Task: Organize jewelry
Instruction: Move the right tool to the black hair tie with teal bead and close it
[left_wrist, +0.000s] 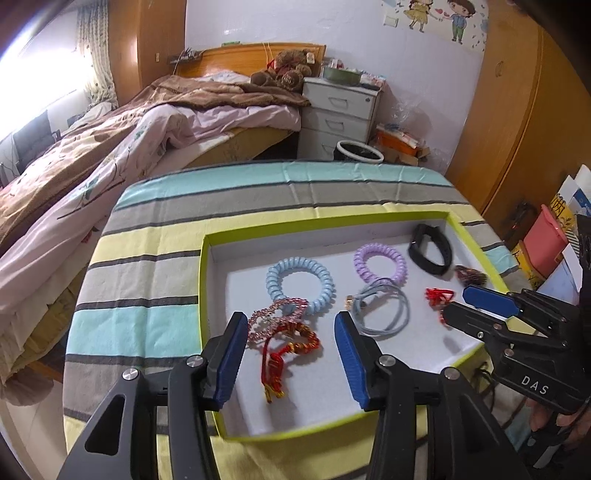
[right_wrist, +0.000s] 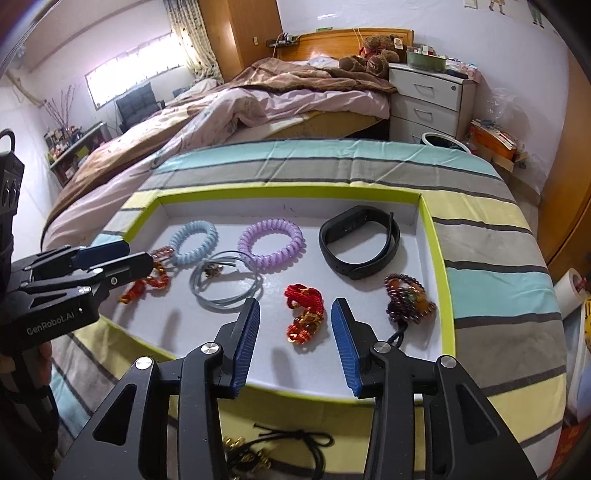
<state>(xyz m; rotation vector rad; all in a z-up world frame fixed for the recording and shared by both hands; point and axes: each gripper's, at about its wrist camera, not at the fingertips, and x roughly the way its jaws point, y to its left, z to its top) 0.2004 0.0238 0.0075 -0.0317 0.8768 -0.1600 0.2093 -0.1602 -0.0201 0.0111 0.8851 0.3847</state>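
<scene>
- Inside the green-rimmed tray (right_wrist: 436, 236) most of the jewelry already lies spread out: a blue coil band (right_wrist: 194, 242), a purple coil band (right_wrist: 271, 245), a black wristband (right_wrist: 360, 245), a grey cord loop (right_wrist: 225, 286), a dark bead bracelet (right_wrist: 408, 299) and a red-and-gold bracelet (right_wrist: 304, 317).
- At the tray's left end, a pink crystal bracelet (left_wrist: 277, 321) and a red-and-gold knotted cord (left_wrist: 291, 350) overlap each other; I judge they may want separating.
- My right gripper (right_wrist: 295, 339) hovers over the red-and-gold bracelet with its jaws apart, gripping nothing.
- My left gripper (left_wrist: 291, 354) also stands apart and empty, above the overlapped pair.
- Outside the tray, on the striped surface (right_wrist: 498, 258) near its front rim, a black cord (right_wrist: 295, 437) and some gold-coloured pieces (right_wrist: 240, 448) lie half hidden under my right gripper; these look like what is left to bring in.
- By my reading, the job is well along but not finished.
</scene>
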